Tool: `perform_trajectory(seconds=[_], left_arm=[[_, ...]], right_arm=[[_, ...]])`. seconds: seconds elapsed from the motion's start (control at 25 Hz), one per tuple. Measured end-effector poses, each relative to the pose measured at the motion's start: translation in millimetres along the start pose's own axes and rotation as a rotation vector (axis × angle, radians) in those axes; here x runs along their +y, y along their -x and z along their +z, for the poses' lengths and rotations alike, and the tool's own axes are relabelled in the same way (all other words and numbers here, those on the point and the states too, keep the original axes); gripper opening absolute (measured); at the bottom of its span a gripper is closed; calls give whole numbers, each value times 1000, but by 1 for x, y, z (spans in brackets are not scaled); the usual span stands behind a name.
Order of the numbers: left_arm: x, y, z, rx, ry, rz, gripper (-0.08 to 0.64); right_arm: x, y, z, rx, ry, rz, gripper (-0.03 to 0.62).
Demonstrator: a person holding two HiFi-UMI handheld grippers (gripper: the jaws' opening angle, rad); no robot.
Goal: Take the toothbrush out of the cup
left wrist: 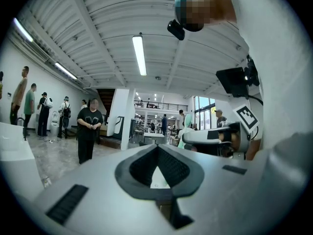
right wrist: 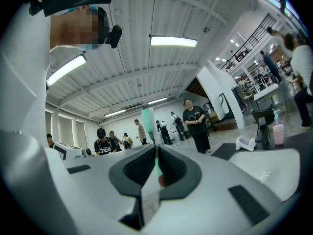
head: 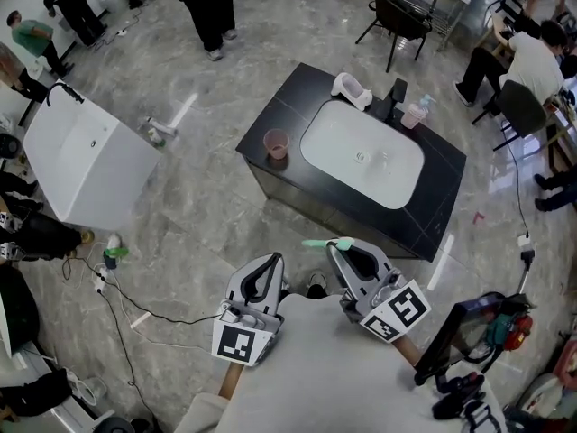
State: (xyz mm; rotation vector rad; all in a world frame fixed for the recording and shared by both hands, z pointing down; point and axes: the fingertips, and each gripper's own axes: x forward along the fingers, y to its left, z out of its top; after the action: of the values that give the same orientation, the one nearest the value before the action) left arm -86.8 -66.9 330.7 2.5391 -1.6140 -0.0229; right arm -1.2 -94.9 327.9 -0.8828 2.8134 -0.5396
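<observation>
Green toothbrush (head: 317, 243), pinched in the right claw (head: 336, 247), lies level, head toward the closed, empty left claw (head: 272, 262).

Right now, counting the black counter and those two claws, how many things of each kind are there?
Cup: 1
Bottle: 1
Tap: 1
White dish: 1
Toothbrush, gripped by the right gripper: 1
Total: 5
</observation>
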Motion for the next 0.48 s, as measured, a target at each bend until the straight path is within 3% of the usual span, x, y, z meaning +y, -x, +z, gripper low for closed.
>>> perform_trajectory(seconds=[0.48], left_arm=[[0, 5, 0, -6, 6, 19, 3]], right_arm=[[3, -2, -4, 11, 3, 12, 26]])
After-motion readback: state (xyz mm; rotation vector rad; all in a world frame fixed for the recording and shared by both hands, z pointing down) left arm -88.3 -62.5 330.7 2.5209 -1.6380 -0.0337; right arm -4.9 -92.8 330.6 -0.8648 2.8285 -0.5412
